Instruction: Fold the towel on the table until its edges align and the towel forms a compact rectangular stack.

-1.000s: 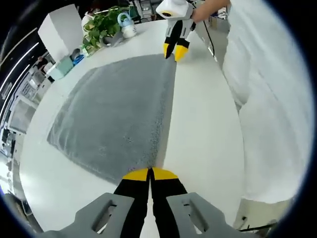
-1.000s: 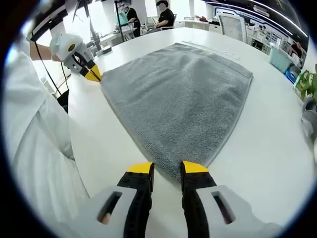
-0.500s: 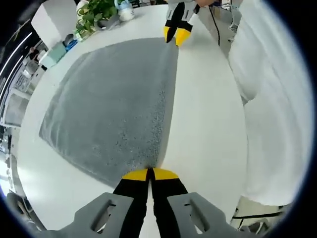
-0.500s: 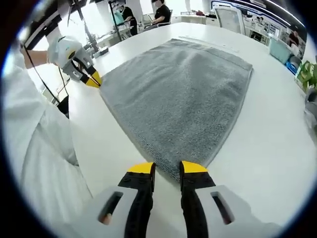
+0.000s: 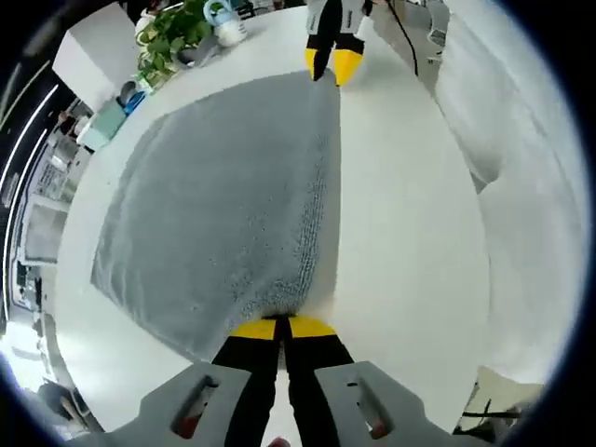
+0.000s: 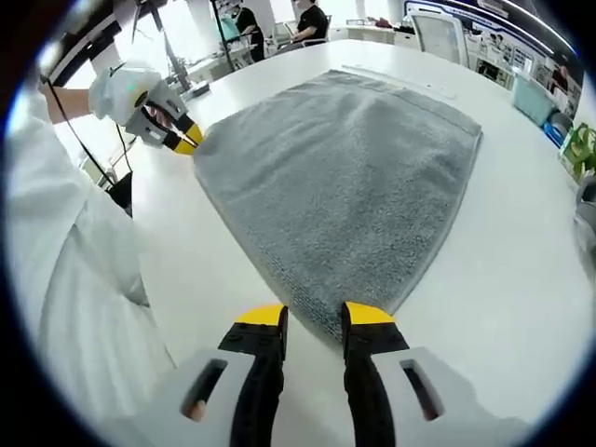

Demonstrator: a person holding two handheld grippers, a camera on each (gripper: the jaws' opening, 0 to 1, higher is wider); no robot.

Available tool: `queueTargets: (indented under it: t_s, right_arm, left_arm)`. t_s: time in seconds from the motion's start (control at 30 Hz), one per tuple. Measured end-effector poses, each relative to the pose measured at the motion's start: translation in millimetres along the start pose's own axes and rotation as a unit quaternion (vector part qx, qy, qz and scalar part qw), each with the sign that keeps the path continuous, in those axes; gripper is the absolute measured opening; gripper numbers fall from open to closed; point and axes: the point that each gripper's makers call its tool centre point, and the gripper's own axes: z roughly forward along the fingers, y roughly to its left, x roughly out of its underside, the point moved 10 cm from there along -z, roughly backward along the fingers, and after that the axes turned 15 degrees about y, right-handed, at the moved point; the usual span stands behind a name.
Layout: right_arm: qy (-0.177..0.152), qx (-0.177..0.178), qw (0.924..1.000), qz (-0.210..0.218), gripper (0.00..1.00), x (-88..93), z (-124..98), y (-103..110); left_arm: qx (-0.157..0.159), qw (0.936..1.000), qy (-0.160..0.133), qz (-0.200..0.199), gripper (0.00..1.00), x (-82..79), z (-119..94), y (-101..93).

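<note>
Grey towel (image 5: 223, 196) flat on table (image 5: 400, 223) | near corner pinched by left gripper (image 5: 279, 328) | opposite corner straddled by parted right gripper (image 6: 312, 317)

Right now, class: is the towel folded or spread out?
Spread out: the towel lies flat in one layer on the table, all edges showing, no fold.
</note>
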Motion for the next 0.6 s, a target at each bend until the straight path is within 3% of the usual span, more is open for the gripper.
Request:
queueTargets:
  t_s: [0.2, 0.4, 0.53, 0.6]
  right_arm:
    - [0.005, 0.015, 0.9996, -0.025, 0.16, -0.2, 0, -1]
    - [0.001, 0.02, 0.9996, -0.019, 0.12, 0.3, 0, -4]
    - [-0.003, 0.02, 0.9997, -0.014, 0.11, 1.0, 0, -4]
    - [-0.003, 0.022, 0.9996, -0.015, 0.11, 0.9, 0, -4]
  left_arm:
    - [0.003, 0.9996, -0.016, -0.024, 0.01, 6.7, 0, -0.8]
    - [0.033, 0.9983, -0.023, -0.042, 0.01, 15.0, -2, 0.7]
    - [0.05, 0.9961, -0.046, -0.057, 0.01, 24.7, -2, -1.0]
    - [0.057, 0.993, -0.059, -0.084, 0.02, 28.6, -2, -1.9]
